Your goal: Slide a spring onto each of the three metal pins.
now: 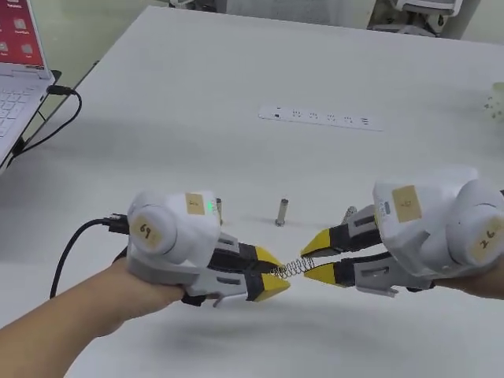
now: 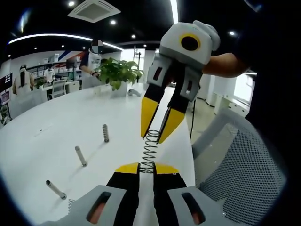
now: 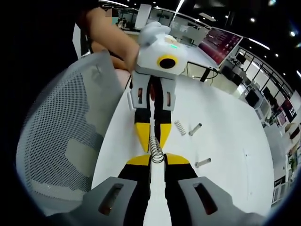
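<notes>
Spring (image 1: 293, 268) is held in the air over the near part of the worktop (image 1: 197, 94), spanning the gap between the two tools. The left tool (image 1: 278, 275) is clamped on one end. The right tool (image 1: 305, 264) has its jaws either side of the other end, and I cannot tell if they press it. Pins stand beyond: a bare pin (image 1: 282, 213) is upright on the worktop between the tools, and a second pin (image 1: 218, 209) is just behind the left tool. In the left gripper view the far pin (image 2: 105, 133) looks coiled, so I judge one is done. The step in hand reads as a regrip or handover. To do it well I'd grip the coil near one end only and leave the other end's bore open. I'd squeeze lightly so it doesn't kink, line it up with the bare pin, and lower it straight down.
</notes>
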Demonstrator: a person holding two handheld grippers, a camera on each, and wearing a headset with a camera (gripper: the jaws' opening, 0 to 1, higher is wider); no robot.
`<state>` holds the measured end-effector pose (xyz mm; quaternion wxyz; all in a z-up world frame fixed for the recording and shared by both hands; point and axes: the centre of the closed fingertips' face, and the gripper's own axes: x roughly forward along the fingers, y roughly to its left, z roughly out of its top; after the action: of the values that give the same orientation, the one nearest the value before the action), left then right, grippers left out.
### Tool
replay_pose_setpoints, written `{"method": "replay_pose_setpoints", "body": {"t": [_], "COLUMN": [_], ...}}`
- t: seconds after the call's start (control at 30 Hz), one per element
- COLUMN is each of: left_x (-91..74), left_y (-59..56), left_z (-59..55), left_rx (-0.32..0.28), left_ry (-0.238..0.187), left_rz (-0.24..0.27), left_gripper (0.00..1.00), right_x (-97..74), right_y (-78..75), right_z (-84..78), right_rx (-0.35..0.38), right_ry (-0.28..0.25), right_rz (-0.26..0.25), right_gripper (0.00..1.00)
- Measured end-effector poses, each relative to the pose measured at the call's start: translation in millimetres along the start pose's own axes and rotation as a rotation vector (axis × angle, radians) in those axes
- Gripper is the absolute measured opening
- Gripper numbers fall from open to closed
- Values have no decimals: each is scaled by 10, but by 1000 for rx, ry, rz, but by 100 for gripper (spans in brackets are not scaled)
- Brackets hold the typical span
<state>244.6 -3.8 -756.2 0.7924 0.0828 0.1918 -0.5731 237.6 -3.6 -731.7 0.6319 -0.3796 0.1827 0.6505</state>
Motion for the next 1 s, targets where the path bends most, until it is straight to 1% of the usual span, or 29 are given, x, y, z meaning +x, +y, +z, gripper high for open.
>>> {"method": "replay_pose_setpoints", "body": {"t": [0.2,0.33,0.43,0.6,0.73,0.83,1.0], "left_x": [-10,-6,6,18,31,43,38], "left_y": [0,-10,-28,-40,-51,-47,-48], "left_z": [1,-7,-13,-32,-28,-18,8], "left_rx": [-9,-4,-3,1,4,5,0], "left_ry": [-9,-6,-3,5,3,0,-11], "left_rz": [4,2,-3,-4,-7,-6,-6], "left_gripper": [2,2,2,2,2,2,2], "right_x": [-3,3,8,31,41,55,71], "right_y": [2,16,34,54,56,40,15], "right_z": [60,107,161,189,259,293,356], "right_rx": [24,33,44,45,58,57,60], "right_ry": [-32,-48,-70,-79,-107,-115,-141], "right_rz": [8,14,21,22,24,20,5], "right_gripper": [7,7,7,7,8,8,8]}}
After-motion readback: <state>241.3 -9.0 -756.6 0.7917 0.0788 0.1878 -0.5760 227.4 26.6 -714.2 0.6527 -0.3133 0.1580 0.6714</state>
